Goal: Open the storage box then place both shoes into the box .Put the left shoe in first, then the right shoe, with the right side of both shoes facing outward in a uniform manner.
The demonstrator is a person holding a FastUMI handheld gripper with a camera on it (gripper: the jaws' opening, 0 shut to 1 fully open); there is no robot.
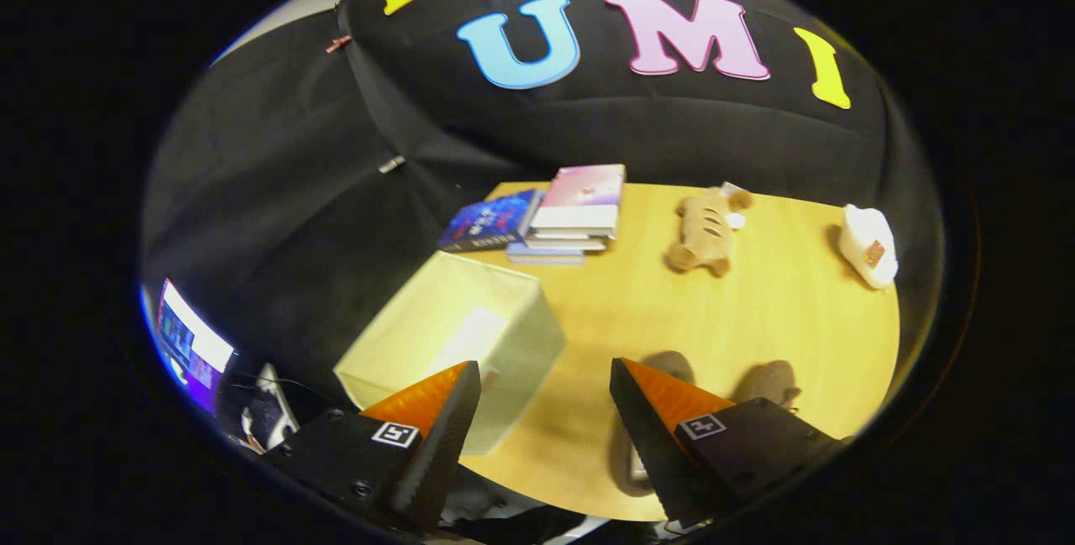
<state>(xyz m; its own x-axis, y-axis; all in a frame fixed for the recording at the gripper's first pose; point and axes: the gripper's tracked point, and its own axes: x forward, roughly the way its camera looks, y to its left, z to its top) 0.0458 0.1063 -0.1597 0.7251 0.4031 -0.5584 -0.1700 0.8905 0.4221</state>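
My hand-held gripper (pixel 546 411) hangs above the bench (pixel 789 310) with its fingers spread wide and nothing between them. The pale storage box (pixel 458 335) sits closed just ahead of my left finger, at the bench's near corner. Two brownish shoes (pixel 768 381) lie beside and partly under my right finger. Beyond the box rests a stack of books (pixel 554 217), then a plush toy (pixel 705 230), and a white object (pixel 869 247) well apart.

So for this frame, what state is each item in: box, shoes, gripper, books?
storage box: lid shut, on the table beside the fingers.
shoes: on the table, outside the box, partly hidden by the fingers.
gripper: open, holding nothing.
books: closed, stacked beyond the box.
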